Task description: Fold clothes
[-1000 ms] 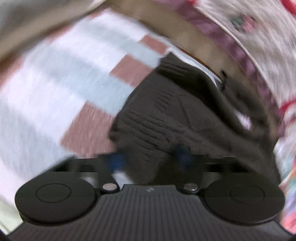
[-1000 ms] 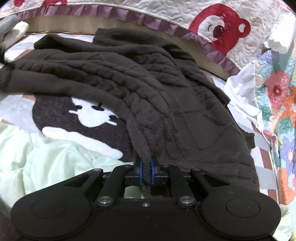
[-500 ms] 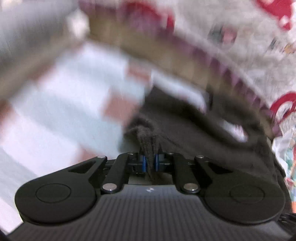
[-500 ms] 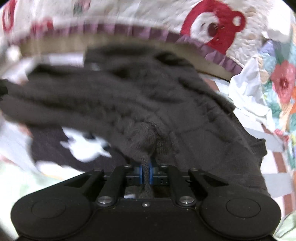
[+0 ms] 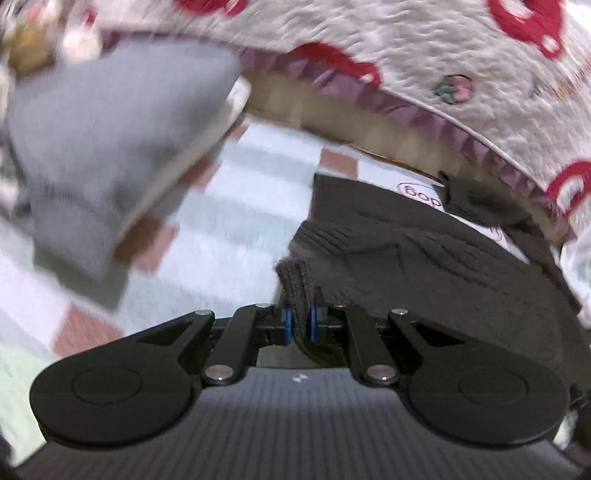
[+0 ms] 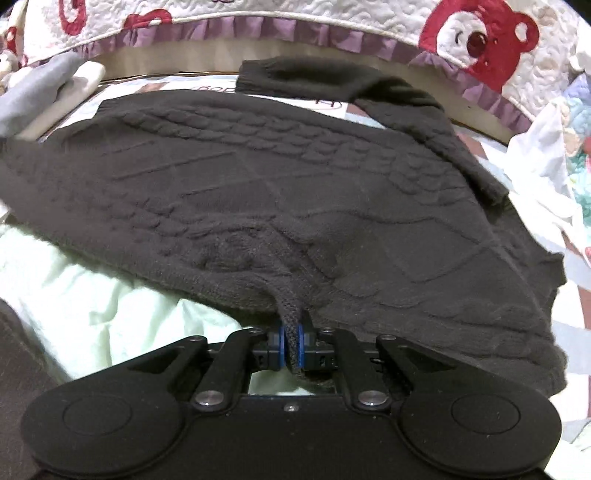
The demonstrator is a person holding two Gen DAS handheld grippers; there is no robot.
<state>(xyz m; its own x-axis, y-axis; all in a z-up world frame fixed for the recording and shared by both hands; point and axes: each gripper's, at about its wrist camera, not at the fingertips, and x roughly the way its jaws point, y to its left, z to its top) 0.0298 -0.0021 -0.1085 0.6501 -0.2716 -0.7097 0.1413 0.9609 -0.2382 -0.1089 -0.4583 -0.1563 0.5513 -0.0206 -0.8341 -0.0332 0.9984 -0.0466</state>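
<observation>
1. Bed w/ checked sheet, bear quilt behind; dark knit sweater spread across it.
2. Left gripper & right gripper both clamped on sweater edge.
3. Step: prob. lifting edge for a fold; next needs both carried over evenly.

**Materials and finish, as seen from both wrist cameras**

I note the sweater is dark brown cable-knit wool, matt and ribbed at the cuff. My right gripper is matt black plastic with bright metal rivets and blue pads; my left gripper matches. The quilt is stitched, puckered cloth. The checked sheet looks smooth.
</observation>
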